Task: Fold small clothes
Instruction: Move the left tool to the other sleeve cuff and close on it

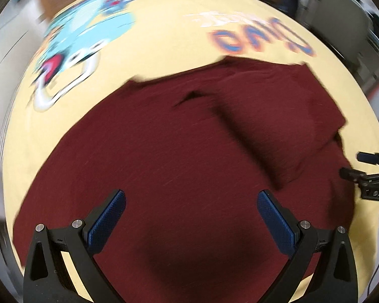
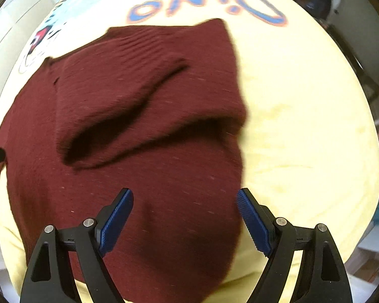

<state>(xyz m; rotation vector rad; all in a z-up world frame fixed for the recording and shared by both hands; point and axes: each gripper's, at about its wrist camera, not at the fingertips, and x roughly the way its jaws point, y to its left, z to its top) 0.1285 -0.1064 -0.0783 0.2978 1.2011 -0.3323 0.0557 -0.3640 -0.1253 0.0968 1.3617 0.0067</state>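
A dark red knitted garment (image 1: 176, 151) lies spread on a pale yellow cloth, with one part folded over its right side (image 1: 278, 116). In the right wrist view the same garment (image 2: 144, 139) shows the folded flap with a deep crease. My left gripper (image 1: 191, 197) is open and empty, hovering over the garment's near part. My right gripper (image 2: 185, 198) is open and empty over the garment's near right edge. The right gripper's fingertips (image 1: 351, 166) show at the right edge of the left wrist view.
The yellow cloth (image 2: 303, 126) covers the table and carries a cartoon print (image 1: 75, 45) at the far left and blue "Dino" lettering (image 2: 204, 2) at the far side. Room furniture shows blurred around the table's edges.
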